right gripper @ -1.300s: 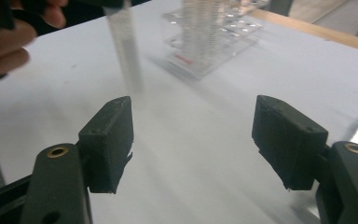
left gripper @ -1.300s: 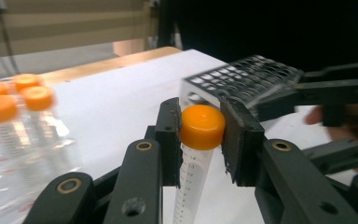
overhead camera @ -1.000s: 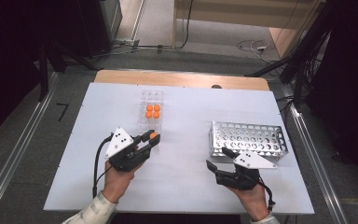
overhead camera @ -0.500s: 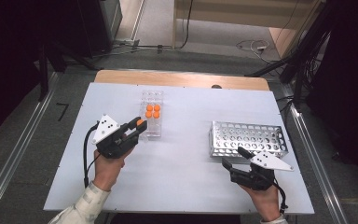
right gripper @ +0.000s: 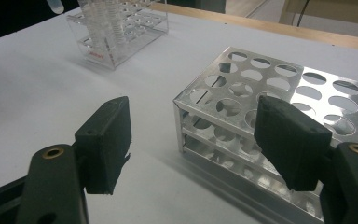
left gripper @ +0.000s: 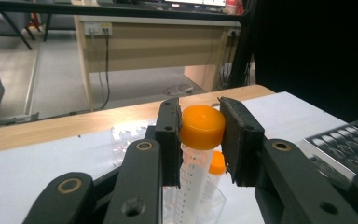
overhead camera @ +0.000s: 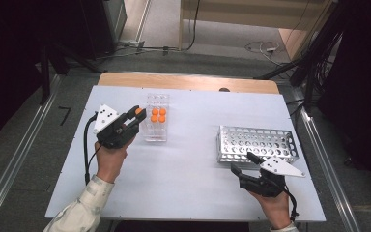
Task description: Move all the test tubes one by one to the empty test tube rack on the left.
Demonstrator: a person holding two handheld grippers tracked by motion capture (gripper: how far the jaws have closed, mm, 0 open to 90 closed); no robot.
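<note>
Even overhead light leaves the white surface (overhead camera: pixel 183 164) bright with only soft shadows, the room's edges fall to near black, the metal rack (right gripper: pixel 279 107) glints, and both gripper views are slightly soft up close.

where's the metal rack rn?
High view: metal rack sits on the table's right side, just beyond the open right gripper, well right of the clear rack.
</note>
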